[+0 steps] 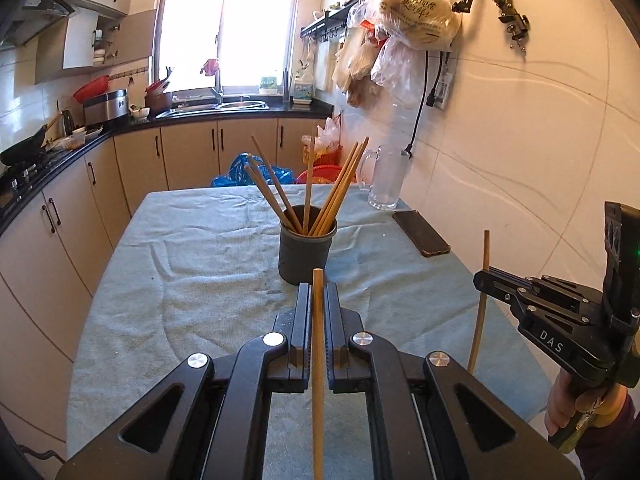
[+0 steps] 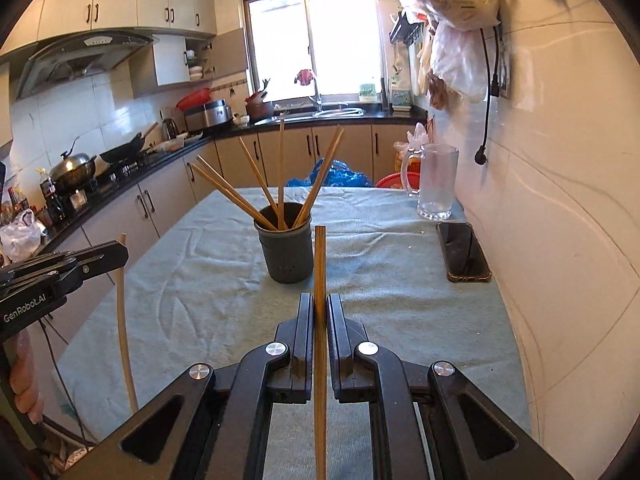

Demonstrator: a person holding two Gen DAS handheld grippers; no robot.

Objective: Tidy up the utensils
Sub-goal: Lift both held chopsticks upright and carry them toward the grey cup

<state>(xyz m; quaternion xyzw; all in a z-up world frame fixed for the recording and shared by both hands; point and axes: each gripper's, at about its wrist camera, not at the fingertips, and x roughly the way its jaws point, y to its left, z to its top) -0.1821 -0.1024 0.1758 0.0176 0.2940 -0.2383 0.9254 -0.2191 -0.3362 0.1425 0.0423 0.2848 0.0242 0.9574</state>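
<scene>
A: Left wrist view, nearest first: the left hand-held gripper (image 1: 318, 300) is clenched on a chopstick (image 1: 318, 360), held upright between the jaws. At three o'clock the right hand-held gripper (image 1: 486, 278) grasps a second chopstick (image 1: 482, 300), also near upright.

B: Right wrist view agrees. That right hand-held gripper (image 2: 320, 308) pinches its chopstick (image 2: 320, 280) with the top end rising above the jaws, and the left one shows at nine o'clock.

A: Both belong in the grey holder (image 1: 306, 250) at twelve o'clock, standing on the bench (image 1: 180, 260) with its towel cover. Several chopsticks (image 1: 308, 184) already lean in it, fanned out.

B: I judge the fan is the obstacle. Lift each stick so its lower tip clears the rim, come down over the gap near the middle, then loosen the grip only once the tip is inside.

A: One at a time, I'd say, so the two hand-held grippers don't crowd each other over the opening.

B: Farther off, at one to two o'clock, a phone (image 2: 464, 252) lies flat and a glass mug (image 2: 436, 184) stands beyond it near the wall. Both are well apart from the holder, but a wide swing on the right could reach them.
</scene>
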